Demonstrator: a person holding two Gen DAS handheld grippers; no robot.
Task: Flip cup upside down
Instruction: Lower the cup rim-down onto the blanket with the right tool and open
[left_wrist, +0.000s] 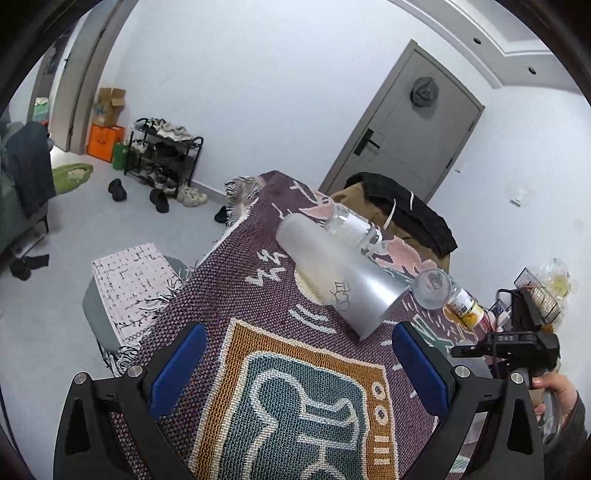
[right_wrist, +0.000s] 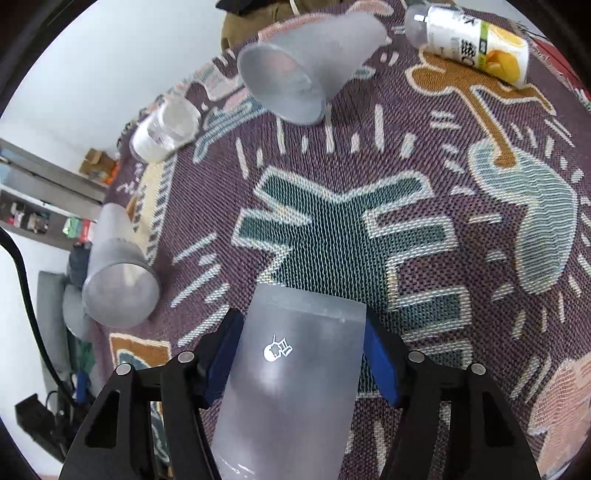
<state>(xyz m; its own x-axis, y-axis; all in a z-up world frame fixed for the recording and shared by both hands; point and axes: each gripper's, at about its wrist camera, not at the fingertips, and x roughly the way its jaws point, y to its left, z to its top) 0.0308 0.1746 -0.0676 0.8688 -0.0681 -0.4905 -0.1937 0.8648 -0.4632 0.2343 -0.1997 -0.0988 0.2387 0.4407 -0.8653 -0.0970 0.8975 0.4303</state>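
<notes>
Your right gripper (right_wrist: 301, 354) clamps the frosted cup (right_wrist: 295, 369) mid-wall, just above the cloth (right_wrist: 424, 258). It looks light, thin and slick, so squeeze gently. Your left gripper (left_wrist: 299, 369) hangs open, empty.

Probably a home entrance room: shoe rack (left_wrist: 162, 155) with shoes, grey door (left_wrist: 406, 125), woven blanket (left_wrist: 229, 295) over table.
</notes>
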